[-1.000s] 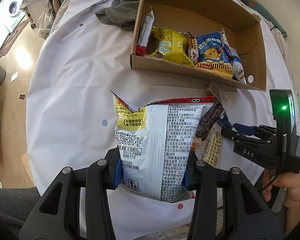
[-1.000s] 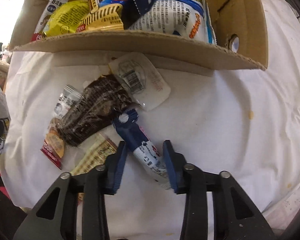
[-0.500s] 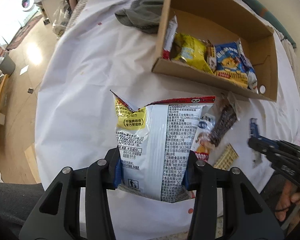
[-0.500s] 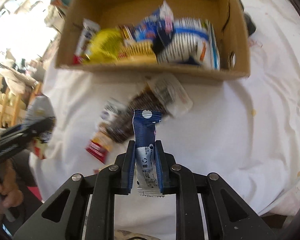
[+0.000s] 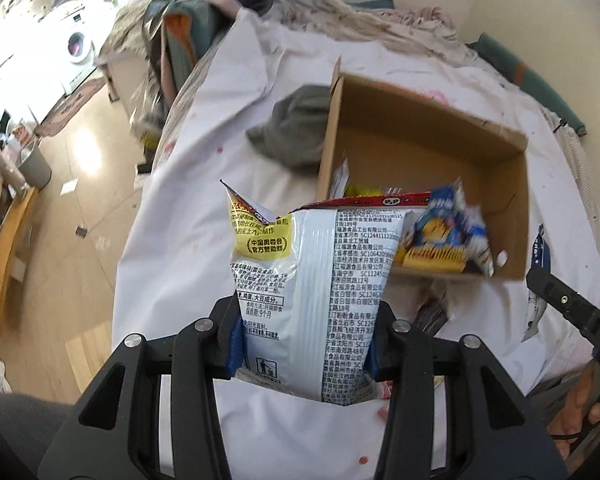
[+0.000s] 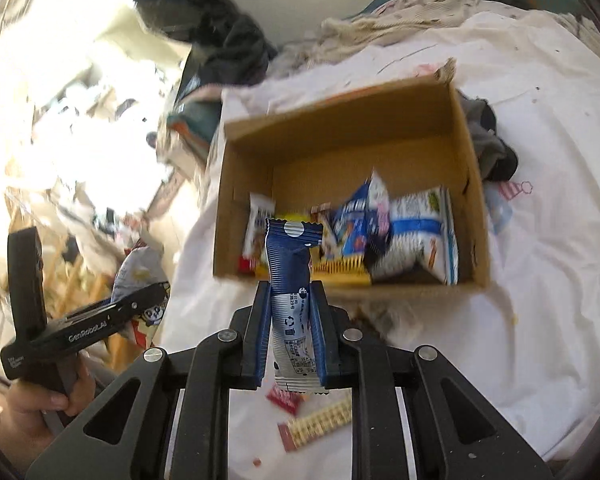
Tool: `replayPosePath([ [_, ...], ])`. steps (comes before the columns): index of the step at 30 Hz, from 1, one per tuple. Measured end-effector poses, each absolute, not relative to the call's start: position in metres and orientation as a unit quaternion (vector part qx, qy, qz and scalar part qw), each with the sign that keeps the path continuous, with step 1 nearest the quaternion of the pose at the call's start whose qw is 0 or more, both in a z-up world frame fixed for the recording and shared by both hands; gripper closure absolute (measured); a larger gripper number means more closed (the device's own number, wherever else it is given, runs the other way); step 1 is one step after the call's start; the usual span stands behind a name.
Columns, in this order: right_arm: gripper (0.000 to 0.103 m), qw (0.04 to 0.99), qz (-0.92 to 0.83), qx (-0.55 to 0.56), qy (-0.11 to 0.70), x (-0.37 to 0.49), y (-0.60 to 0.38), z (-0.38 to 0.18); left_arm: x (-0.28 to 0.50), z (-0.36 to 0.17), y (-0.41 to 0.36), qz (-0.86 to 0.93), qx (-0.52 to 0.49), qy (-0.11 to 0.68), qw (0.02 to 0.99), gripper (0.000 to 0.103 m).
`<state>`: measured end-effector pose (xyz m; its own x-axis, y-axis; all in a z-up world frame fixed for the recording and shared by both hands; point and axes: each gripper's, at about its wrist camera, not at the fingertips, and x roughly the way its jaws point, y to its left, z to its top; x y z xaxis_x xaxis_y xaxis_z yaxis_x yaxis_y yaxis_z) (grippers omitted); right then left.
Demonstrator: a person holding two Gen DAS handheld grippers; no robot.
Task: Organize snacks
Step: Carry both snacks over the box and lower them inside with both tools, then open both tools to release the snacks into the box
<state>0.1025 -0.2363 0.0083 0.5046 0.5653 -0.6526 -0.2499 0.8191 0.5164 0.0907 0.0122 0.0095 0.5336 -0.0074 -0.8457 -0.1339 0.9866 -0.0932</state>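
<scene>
My left gripper is shut on a large white snack bag with a red top edge, held upright above the white-covered table in front of the cardboard box. My right gripper is shut on a slim blue and white snack packet, held upright before the same box. The box holds several snack packs, among them a blue and yellow one and a white and blue one. The left gripper also shows in the right wrist view, still holding the bag.
A grey cloth lies left of the box. Loose snack packets lie on the white cloth below my right gripper. Piled clothes and bedding sit beyond the table. The floor drops away to the left.
Both grippers have risen with their snacks. The right gripper closed on the blue packet and lifted it off the table. The box now looks farther and lower in both views.
</scene>
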Motion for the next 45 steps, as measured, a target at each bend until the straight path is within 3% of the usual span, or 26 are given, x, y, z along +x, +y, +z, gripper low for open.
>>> replayPosePath([
  [11, 0.084, 0.876, 0.182, 0.207, 0.396, 0.159, -0.276, 0.047, 0.158, 0.034, -0.012, -0.005, -0.050, 0.468, 0.882, 0.062],
  [24, 0.083, 0.855, 0.119, 0.192, 0.467, 0.171, -0.277, -0.025, 0.185, -0.025, -0.030, -0.044, -0.058, 0.449, 0.891, 0.062],
  [31, 0.083, 0.850, 0.100, 0.171, 0.489, 0.184, -0.274, -0.039, 0.200, -0.037, -0.029, -0.059, -0.115, 0.499, 0.857, 0.062],
  [45, 0.082, 0.853, 0.085, 0.127, 0.499, 0.202, -0.260, -0.044, 0.202, -0.044, -0.035, -0.048, -0.084, 0.507, 0.856, 0.061],
])
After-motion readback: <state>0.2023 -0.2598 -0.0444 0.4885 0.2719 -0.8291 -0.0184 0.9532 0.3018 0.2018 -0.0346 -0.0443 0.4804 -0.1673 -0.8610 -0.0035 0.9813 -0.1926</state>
